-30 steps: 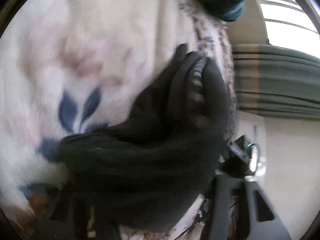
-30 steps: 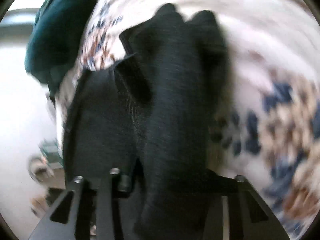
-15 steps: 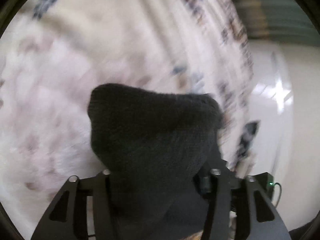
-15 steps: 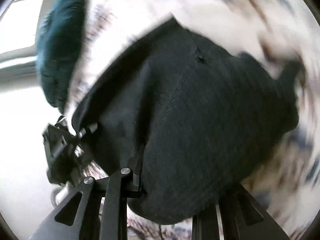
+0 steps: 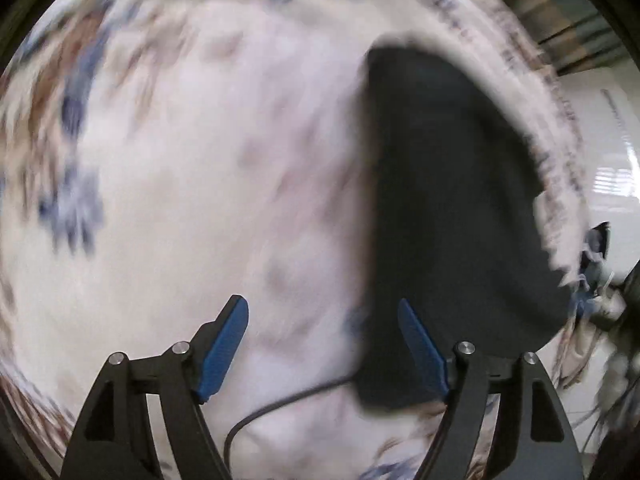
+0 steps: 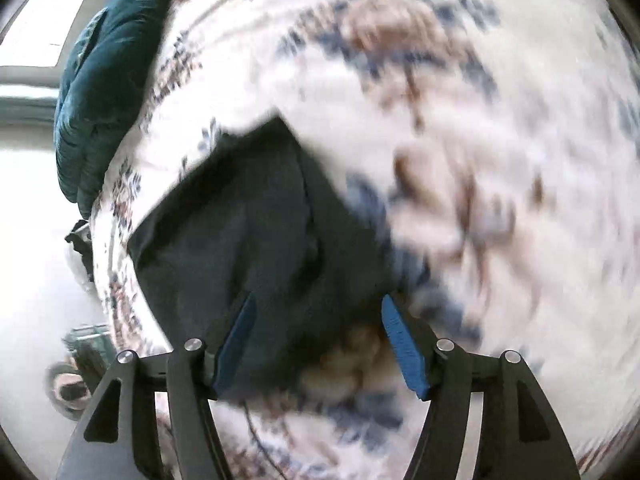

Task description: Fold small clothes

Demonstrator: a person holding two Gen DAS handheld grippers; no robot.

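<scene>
A black garment point(image 5: 440, 200) lies bunched on the white floral cloth point(image 5: 200, 200) close to the cloth's right edge in the left wrist view. My left gripper point(image 5: 324, 320) hovers over the cloth at the garment's left edge, its jaws opening, blue pads point(image 5: 224, 352) bare and pressing on nothing. In the right wrist view the same black garment point(image 6: 240, 220) lies below my right gripper point(image 6: 316, 320), partly between the fingers. Those jaws are opening too, and the blue pads point(image 6: 404, 348) stand clear of the fabric. Both views are blurred by motion.
A dark teal cushion point(image 6: 100, 80) sits at the cloth's far left edge. A thin dark cable point(image 5: 280, 404) runs across the cloth under the left gripper. Pale floor point(image 5: 608, 140) and a striped curtain point(image 5: 560, 12) lie beyond the edge; small clutter point(image 6: 76, 372) is on the floor.
Both grippers held the black garment earlier and have let go; it now lies on the cloth. The left gripper has swung leftward off it, and both pairs of pads show bare.
</scene>
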